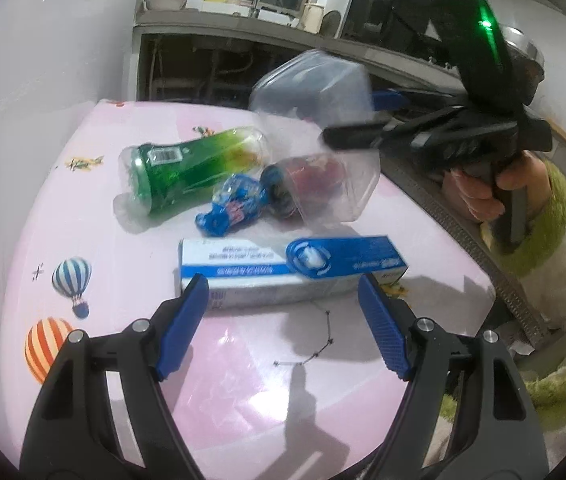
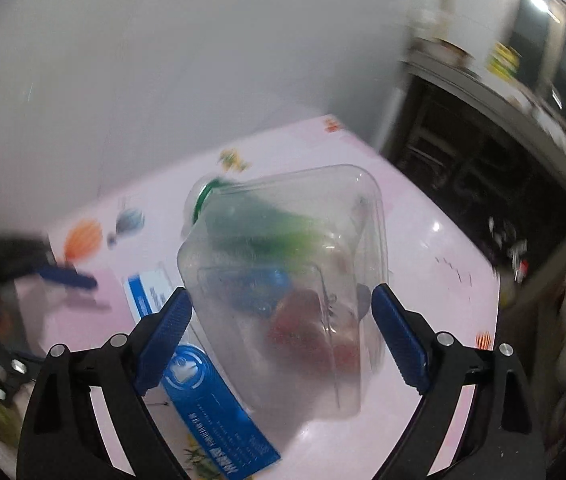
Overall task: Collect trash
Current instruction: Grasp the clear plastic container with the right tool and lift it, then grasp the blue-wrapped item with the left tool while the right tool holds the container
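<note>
On the pink table (image 1: 123,248) lie a green plastic bottle (image 1: 187,172), a crumpled blue wrapper (image 1: 235,208), a red and dark wrapper (image 1: 311,184) and a blue and white box (image 1: 291,268). My left gripper (image 1: 283,320) is open just short of the box. My right gripper (image 2: 279,332) holds a clear plastic container (image 2: 283,272) between its pads, lifted above the pile; it also shows in the left wrist view (image 1: 315,128), where the right gripper (image 1: 359,120) comes in from the right.
A kitchen counter (image 1: 283,28) with a sink and dark open space below stands behind the table. A grey wall (image 1: 43,60) is at the left. The table's right edge (image 1: 463,232) runs beside my sleeved right arm (image 1: 555,240).
</note>
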